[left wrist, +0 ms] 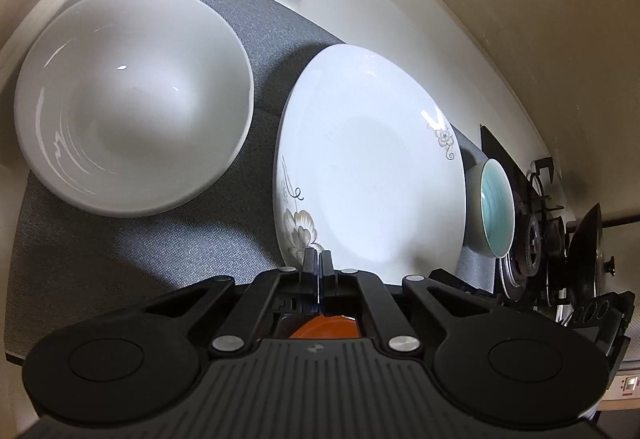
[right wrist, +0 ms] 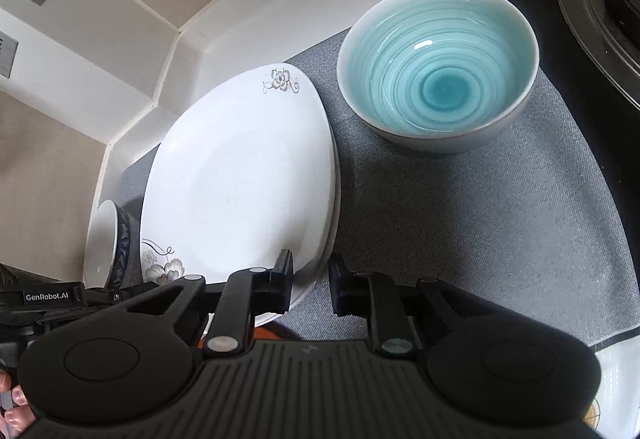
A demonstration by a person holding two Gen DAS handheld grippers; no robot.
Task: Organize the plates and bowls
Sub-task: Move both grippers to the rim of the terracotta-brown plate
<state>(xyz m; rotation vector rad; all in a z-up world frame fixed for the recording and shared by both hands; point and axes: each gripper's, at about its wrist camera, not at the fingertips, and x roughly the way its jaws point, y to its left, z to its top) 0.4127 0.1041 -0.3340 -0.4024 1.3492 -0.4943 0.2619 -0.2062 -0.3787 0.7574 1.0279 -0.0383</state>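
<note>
- My left gripper [left wrist: 319,271] is closed on the near rim of the plate [left wrist: 372,167], which lies on the grey mat [left wrist: 100,259] between the white bowl [left wrist: 132,99] and the teal bowl [right wrist: 436,67].
- My right gripper [right wrist: 310,287] straddles that same rim, its jaws apart and not pressing.
- I judge this the plate-handling step; next I need a firm two-sided hold before lifting level.
</note>
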